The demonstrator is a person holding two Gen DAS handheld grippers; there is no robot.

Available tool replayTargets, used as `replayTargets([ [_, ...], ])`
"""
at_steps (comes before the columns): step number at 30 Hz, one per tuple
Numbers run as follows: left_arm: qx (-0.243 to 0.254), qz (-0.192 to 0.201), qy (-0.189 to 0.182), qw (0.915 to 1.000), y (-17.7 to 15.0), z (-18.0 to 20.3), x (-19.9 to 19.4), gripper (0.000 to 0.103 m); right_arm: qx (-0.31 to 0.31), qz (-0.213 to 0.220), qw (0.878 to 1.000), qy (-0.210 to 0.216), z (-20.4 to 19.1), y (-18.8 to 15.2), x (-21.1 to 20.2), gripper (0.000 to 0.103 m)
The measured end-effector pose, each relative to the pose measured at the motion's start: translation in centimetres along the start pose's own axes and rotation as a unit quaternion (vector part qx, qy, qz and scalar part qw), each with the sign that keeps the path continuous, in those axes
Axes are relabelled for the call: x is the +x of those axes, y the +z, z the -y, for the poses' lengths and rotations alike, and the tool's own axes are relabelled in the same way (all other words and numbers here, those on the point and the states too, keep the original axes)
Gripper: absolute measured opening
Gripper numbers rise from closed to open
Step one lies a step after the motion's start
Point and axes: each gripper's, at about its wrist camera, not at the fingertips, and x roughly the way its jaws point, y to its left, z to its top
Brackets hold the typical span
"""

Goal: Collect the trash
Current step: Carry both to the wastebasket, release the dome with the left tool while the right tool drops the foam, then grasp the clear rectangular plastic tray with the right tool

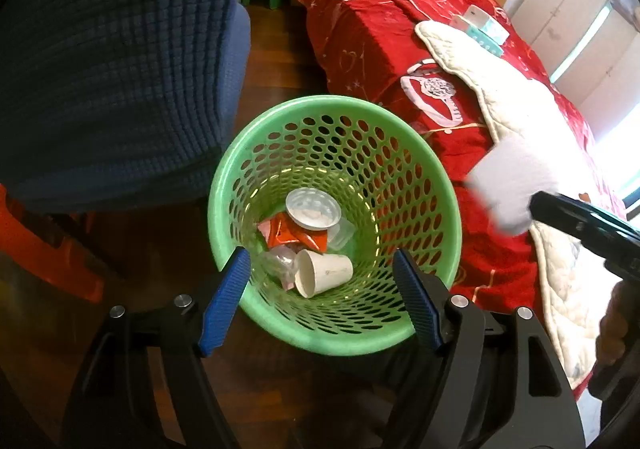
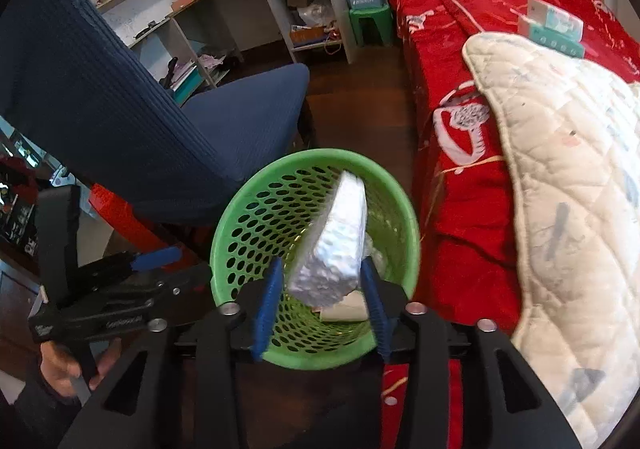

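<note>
Over the green perforated wastebasket (image 2: 316,249), which stood between the blue chair (image 2: 160,121) and the red-quilted bed (image 2: 460,97), the right gripper (image 2: 320,281) pointed down with a white foam-like block (image 2: 336,245) between its blue pads. Its jaws stood partly apart; the block looked close to the right pad and off the left one, though blur left real contact unclear, so I judged it released or nearly so. Step in hand: dropping trash into the basket. The left gripper (image 1: 320,289) hung wide and empty over the basket's near rim. On the basket floor lay a paper cup (image 1: 324,273), a round plastic lid (image 1: 312,209) and a red wrapper (image 1: 288,233). The block hung above the basket mouth, tilted. Next move likely called for opening the right jaws fully so the block fell clear inside the rim, then lifting away from the basket to seek more trash.
</note>
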Motion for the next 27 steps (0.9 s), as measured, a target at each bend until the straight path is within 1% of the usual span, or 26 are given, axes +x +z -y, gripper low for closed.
replayTargets([
  [2,-0.002,-0.001,-0.001,1.0000,-0.1,-0.1,-0.1,0.073,0.005,0.001,1.000,0.003,0.3,-0.3,0.1,0.052],
  [5,0.000,-0.003,0.000,1.0000,-0.1,0.2,-0.1,0.073,0.008,0.003,1.000,0.000,0.5,-0.8,-0.4,0.052],
  [8,0.008,-0.004,-0.003,1.0000,-0.1,1.1,0.0,0.073,0.015,0.011,1.000,-0.005,1.4,-1.5,-2.0,0.053],
  [10,0.016,-0.005,-0.007,0.9998,0.0,2.1,0.0,0.073,0.024,0.020,0.999,-0.012,2.4,-1.9,-3.4,0.056],
  [11,0.019,-0.005,-0.010,0.9998,0.2,2.5,0.1,0.073,0.029,0.024,0.999,-0.015,2.9,-2.1,-4.1,0.059],
  [14,0.035,-0.006,-0.018,0.9992,0.4,4.4,0.2,0.073,0.045,0.037,0.998,-0.032,5.0,-3.1,-6.1,0.060],
  [17,0.048,-0.006,-0.029,0.9984,0.6,6.3,0.3,0.073,0.071,0.052,0.995,-0.054,7.6,-4.4,-8.4,0.064],
  [20,0.061,-0.007,-0.041,0.9973,1.0,8.1,0.4,0.073,0.095,0.064,0.991,-0.074,10.0,-5.7,-10.4,0.066],
  [22,0.072,-0.009,-0.051,0.9961,1.2,9.7,0.5,0.073,0.115,0.074,0.986,-0.091,11.9,-6.8,-12.0,0.068],
  [27,0.099,-0.012,-0.063,0.9930,1.2,13.0,0.8,0.073,0.161,0.099,0.973,-0.134,16.4,-9.4,-16.1,0.070],
])
